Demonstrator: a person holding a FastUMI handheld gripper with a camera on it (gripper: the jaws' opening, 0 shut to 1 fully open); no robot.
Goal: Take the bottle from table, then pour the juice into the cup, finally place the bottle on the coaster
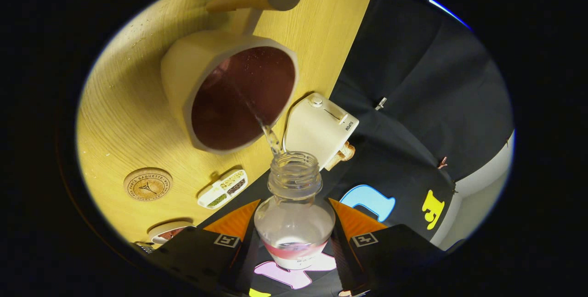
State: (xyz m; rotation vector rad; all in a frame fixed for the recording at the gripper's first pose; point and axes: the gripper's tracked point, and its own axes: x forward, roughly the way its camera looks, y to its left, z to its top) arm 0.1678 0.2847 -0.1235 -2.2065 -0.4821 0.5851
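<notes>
With the gripper (294, 242) fingers clamped on the tilted bottle (294, 216) above the table (119, 118) edge, hold the stream centred in the cup (239, 97), level gradually, and reserve the coaster (148, 184) for set-down.

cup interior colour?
Dark reddish-brown inside, cream outside, on the cup; gripper view shows it best. The gripper is shut on the bottle, pouring.
</notes>
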